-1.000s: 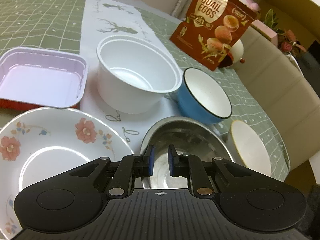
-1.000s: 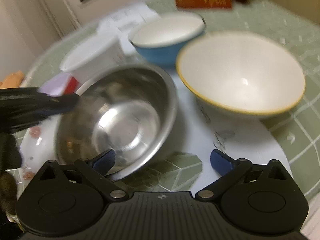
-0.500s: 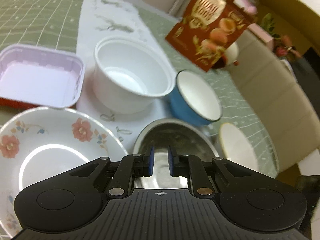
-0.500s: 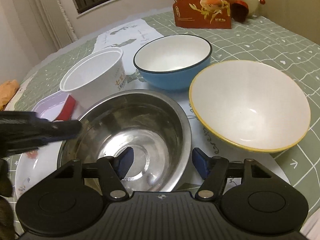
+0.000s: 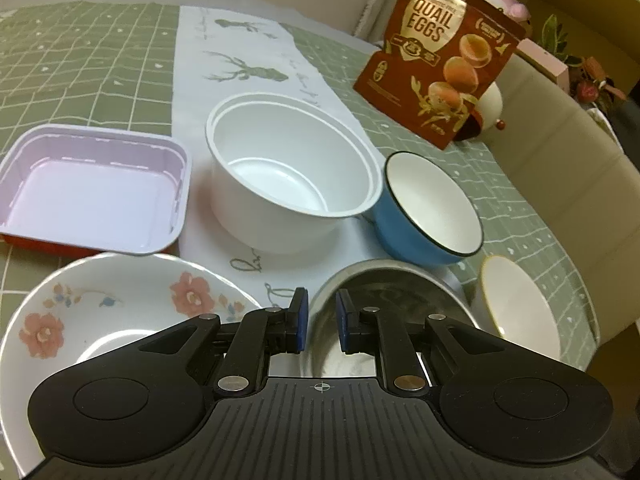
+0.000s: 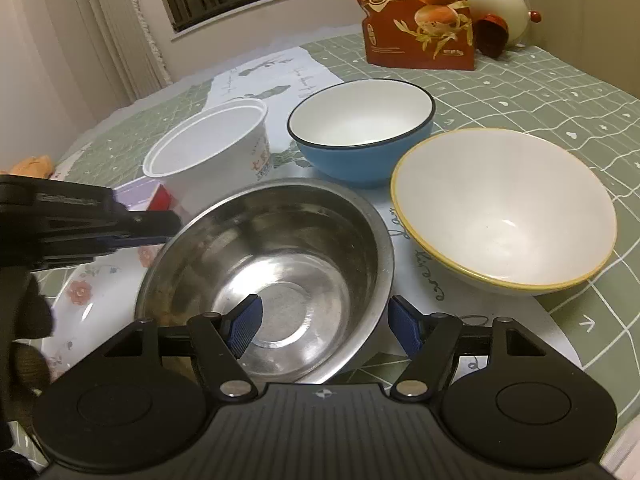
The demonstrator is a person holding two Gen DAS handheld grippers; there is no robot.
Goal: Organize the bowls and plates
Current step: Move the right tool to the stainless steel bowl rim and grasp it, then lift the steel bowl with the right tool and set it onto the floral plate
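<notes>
A steel bowl (image 6: 280, 248) sits in the middle, its left side over the floral plate (image 6: 80, 292). My left gripper (image 5: 322, 322) is shut on the steel bowl's (image 5: 384, 284) left rim; the right wrist view shows its fingers (image 6: 160, 228) pinching that rim. My right gripper (image 6: 325, 326) straddles the bowl's near-right rim, one pad inside and one outside. Its jaws are opening and neither pad presses the metal. Behind stand a white plastic tub (image 5: 288, 176), a blue bowl (image 6: 360, 128) and a yellow-rimmed white bowl (image 6: 504, 208).
A lilac square tray (image 5: 92, 188) lies left of the tub on something red. A quail-eggs bag (image 5: 440, 56) stands at the back with a cream egg-shaped ornament (image 6: 496, 4) behind it. The table edge (image 5: 592, 320) curves close beside the yellow-rimmed bowl (image 5: 516, 304).
The right gripper's jaws came in from wide to about half width around the steel bowl's rim. The bowl, tilted a second ago, now sits more level. The left gripper keeps its pinch.
</notes>
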